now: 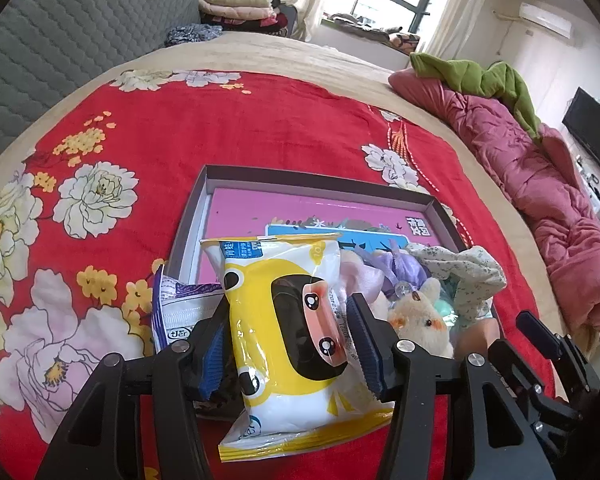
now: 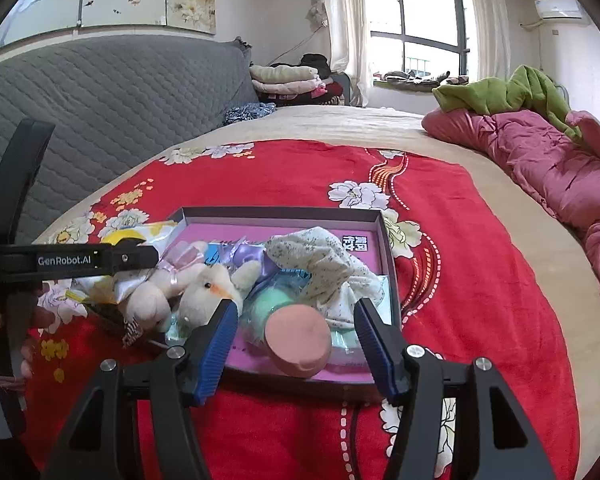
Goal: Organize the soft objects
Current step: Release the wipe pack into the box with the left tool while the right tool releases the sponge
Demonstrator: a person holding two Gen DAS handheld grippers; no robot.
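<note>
A glossy plastic wipes pack is catching window light on a matt red floral cloth bedspread. Beside it, a fuzzy plush toy, a soft printed cotton cloth and a smooth matt pink sponge are lying in a matt cardboard box lid, whose pink paper lining is looking faintly shiny.

Left tool clamped; right tool spread apart.
</note>
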